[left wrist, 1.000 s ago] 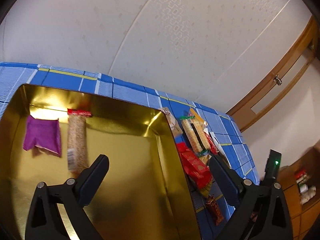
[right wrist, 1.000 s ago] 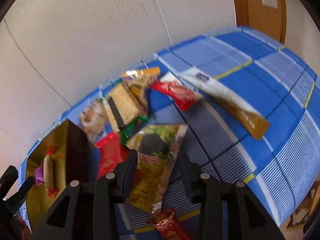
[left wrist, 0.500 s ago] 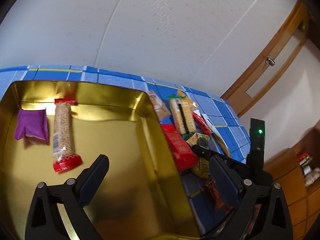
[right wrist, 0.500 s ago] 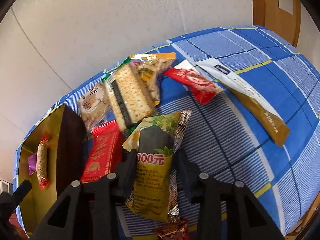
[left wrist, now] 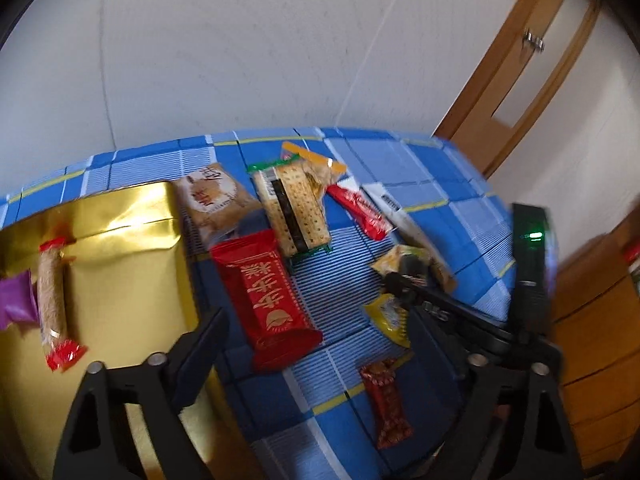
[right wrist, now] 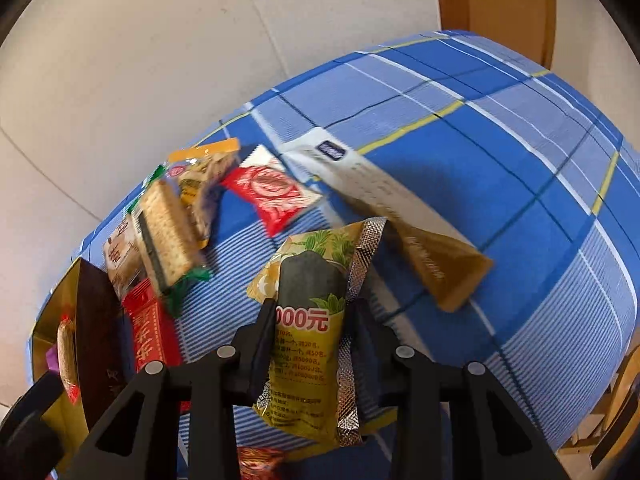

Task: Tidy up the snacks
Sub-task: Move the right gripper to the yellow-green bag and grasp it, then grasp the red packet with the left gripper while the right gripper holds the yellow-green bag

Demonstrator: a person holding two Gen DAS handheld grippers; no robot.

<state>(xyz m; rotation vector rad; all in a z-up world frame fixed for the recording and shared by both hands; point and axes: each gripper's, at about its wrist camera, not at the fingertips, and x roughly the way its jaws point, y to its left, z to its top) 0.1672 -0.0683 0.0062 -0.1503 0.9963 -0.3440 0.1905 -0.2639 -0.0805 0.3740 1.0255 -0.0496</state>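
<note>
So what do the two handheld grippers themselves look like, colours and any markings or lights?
Both are matte black plastic. The left gripper has two flat angled fingers on triangular open-frame arms with round silver pivot bolts. The right gripper has the same build. In the left wrist view, its body carries an upright black module with a lit green light. No sleeves or hands show.

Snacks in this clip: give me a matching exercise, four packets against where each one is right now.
Things:
1. yellow packet
2. grain bar with red ends
3. big red packet
4. cracker pack

Places:
A. flat on the blue cloth, just beside the gold box
B. inside the gold box
C. between the right gripper jaws
D. on the cloth, overlapping an orange-topped packet

Pairs: 1-C, 2-B, 3-A, 4-D
</note>
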